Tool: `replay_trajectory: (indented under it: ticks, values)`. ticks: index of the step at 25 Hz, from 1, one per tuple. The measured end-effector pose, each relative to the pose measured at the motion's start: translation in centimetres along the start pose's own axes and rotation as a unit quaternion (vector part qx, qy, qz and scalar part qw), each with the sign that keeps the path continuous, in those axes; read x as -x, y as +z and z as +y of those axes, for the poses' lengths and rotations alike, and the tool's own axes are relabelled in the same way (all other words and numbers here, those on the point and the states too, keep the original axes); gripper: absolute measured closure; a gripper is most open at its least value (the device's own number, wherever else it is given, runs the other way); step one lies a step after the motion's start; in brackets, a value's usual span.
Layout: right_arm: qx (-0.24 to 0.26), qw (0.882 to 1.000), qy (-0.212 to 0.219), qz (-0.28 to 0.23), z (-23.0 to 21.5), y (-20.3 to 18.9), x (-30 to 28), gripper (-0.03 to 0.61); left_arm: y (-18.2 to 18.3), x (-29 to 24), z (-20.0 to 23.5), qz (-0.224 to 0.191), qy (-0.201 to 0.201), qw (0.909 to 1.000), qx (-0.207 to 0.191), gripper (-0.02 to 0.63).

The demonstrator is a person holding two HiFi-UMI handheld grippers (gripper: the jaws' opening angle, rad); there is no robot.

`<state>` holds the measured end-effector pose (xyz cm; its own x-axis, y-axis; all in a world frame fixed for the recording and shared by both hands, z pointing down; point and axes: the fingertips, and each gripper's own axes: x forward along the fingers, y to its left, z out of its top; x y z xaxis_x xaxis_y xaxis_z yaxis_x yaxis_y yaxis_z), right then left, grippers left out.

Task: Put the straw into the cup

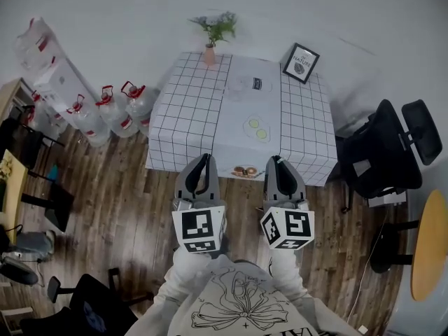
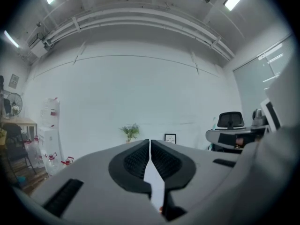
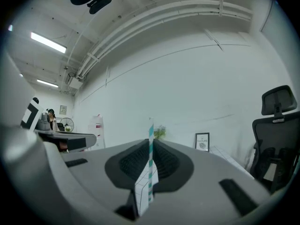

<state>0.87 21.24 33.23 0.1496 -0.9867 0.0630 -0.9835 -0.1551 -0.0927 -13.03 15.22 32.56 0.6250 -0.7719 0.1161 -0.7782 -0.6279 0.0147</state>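
right gripper (image 3: pixel 151 149): jaws clamped on thin teal-and-white striped straw (image 3: pixel 150 131), frame centre | left gripper (image 2: pixel 150 146): closed, empty | straw: likely light, crushable; grip mid-shaft gently

A table (image 1: pixel 185 117) under a white cloth with a black grid and a plain white middle strip. At its far edge stand a pink vase of greenery (image 1: pixel 210 53) and a framed picture (image 1: pixel 301 63). On the strip are a clear cup (image 1: pixel 260 84), two pale green discs (image 1: pixel 257 129) and, at the near edge, small brown rounds (image 1: pixel 245 171).
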Motion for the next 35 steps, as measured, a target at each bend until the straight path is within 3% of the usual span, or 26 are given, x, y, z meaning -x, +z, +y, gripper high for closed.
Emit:
replay_trajectory:
  ticks: [8, 19, 35]
  values:
    - [0.0, 1.0, -0.013, -0.006, -0.8, 1.2, -8.8, 0.555, 1.5, -8.4, 3.7, -0.004, -0.014, 0.9999, -0.001, 0.601]
    - [-0.006, 1.0, -0.016, 0.022, -2.1, -0.4, -16.1, 0.555, 0.1, -15.9, 6.1, 0.023, -0.021, 0.9994, 0.011, 0.601]
    - [-0.012, 0.999, 0.022, 0.044, -7.3, -1.4, -29.9, 0.555, -1.3, -28.9, 8.3, 0.053, 0.016, 0.9983, 0.017, 0.601]
